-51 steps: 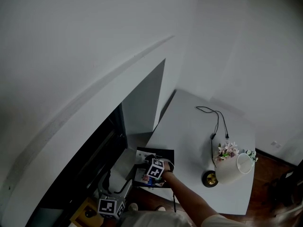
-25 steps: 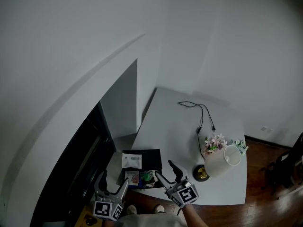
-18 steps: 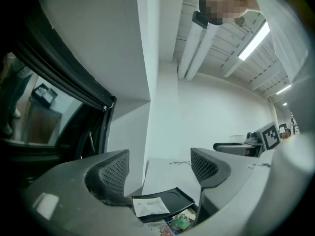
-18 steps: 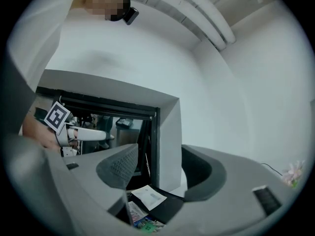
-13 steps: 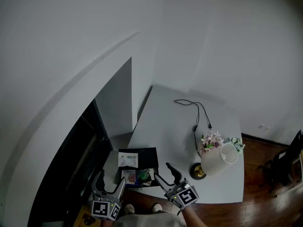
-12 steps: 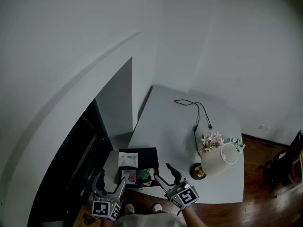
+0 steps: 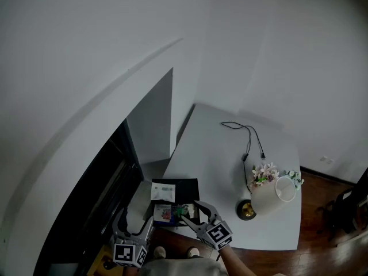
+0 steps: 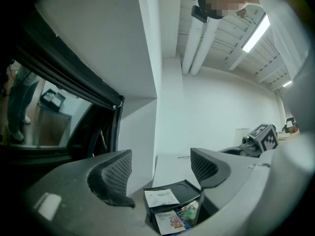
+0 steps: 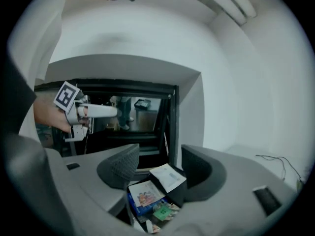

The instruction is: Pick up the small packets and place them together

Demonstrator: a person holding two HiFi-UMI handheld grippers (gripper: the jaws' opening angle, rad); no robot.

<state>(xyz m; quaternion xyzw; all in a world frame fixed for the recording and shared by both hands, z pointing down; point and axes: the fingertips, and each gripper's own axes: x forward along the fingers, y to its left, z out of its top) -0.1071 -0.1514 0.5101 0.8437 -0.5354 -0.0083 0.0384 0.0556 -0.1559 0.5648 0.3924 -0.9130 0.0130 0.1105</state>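
1. Left gripper: grey moulded body, two curved jaws with mesh-patterned dark pads, marker cube at the rear. Jaws spread wide with nothing between the pads; it sits just left of the tray.

2. Black tray: rectangular, matte, with a low rim, beside the near left corner of the table. What bears it cannot be told.

3. Small packets, all flat and lying on the tray:
 - white packet: paper-like with faint print, on the rear part;
 - picture packet: glossy, multicoloured front, blue edge, on the near part;
 - green packet: crumpled, just right of the picture packet.

4. Right gripper: same build, over the tray's near right corner. Its jaws have just been closing somewhat yet stand apart; the packets lie below and between them, unpinched.

5. Table: smooth white top.

6. Cable: thin, black, looped on the top.

7. Flowers: small pale sprig.

8. Lamp: white tapered shade on a round brass base.
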